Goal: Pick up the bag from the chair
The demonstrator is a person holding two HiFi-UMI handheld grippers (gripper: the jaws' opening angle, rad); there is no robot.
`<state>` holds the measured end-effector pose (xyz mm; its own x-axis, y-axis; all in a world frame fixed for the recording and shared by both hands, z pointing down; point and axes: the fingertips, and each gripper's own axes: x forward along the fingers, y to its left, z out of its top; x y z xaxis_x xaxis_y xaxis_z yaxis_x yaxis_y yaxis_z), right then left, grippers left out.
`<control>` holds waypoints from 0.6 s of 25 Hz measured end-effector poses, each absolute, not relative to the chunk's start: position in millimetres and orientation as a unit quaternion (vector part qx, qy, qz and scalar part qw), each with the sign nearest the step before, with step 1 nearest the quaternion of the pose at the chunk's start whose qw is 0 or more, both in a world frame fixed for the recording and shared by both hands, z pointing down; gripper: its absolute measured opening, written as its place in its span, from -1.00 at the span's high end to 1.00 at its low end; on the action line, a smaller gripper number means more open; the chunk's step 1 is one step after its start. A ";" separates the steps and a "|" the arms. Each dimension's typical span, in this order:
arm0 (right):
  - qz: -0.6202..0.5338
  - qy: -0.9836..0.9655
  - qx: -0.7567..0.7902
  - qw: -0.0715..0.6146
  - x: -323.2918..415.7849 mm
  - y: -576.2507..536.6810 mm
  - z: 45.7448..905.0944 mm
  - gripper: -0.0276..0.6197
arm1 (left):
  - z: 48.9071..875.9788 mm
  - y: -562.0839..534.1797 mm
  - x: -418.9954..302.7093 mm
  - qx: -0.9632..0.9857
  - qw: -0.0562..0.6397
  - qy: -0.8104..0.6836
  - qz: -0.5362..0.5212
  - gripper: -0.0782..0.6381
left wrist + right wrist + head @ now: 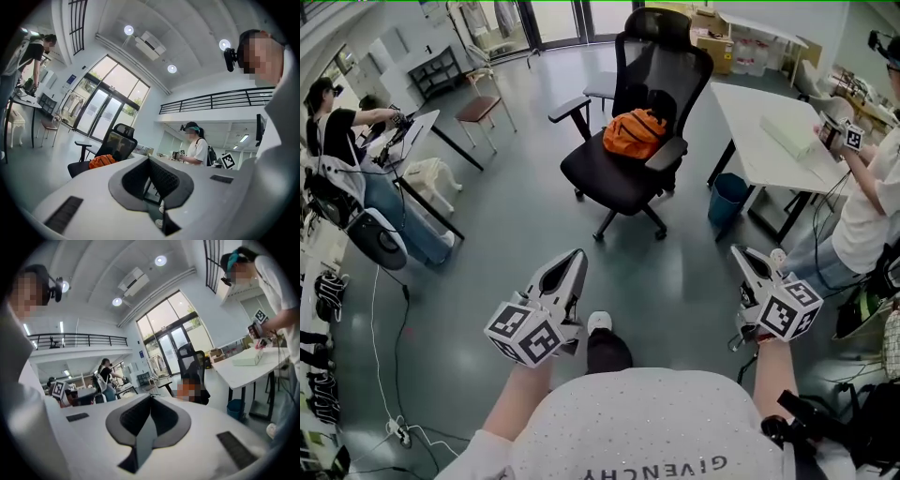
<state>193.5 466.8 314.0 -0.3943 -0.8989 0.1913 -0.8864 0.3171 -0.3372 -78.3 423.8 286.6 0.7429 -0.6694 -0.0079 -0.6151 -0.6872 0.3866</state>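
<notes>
An orange bag lies on the seat of a black office chair in the middle of the room, against its backrest. In the head view both grippers are held low and near me, well short of the chair. My left gripper points toward the chair with its jaws together and nothing between them. My right gripper is off to the right, also shut and empty. The left gripper view shows the bag far beyond the closed tips of the left gripper. The right gripper view shows the chair past the right gripper.
A white table stands right of the chair with a blue bin under it and a person beside it. People sit at a desk on the left. A small stool and floor cables are also on the left.
</notes>
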 end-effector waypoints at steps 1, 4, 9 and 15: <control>-0.202 0.808 -0.552 0.038 193.1 458.4 308.4 0.90 | 286.8 412.9 -79.6 0.915 0.184 -0.350 -0.080 0.77; -0.196 0.797 -0.564 0.086 189.6 426.8 292.1 0.91 | 281.3 377.1 -83.0 0.918 0.181 -0.340 -0.093 0.77; -0.188 0.797 -0.565 0.098 166.9 367.3 280.5 0.91 | 276.4 310.0 -87.7 0.931 0.140 -0.330 -0.063 0.77; -0.194 0.796 -0.567 0.080 138.1 290.3 271.6 0.91 | 253.0 235.4 -102.4 0.946 0.108 -0.298 -0.065 0.77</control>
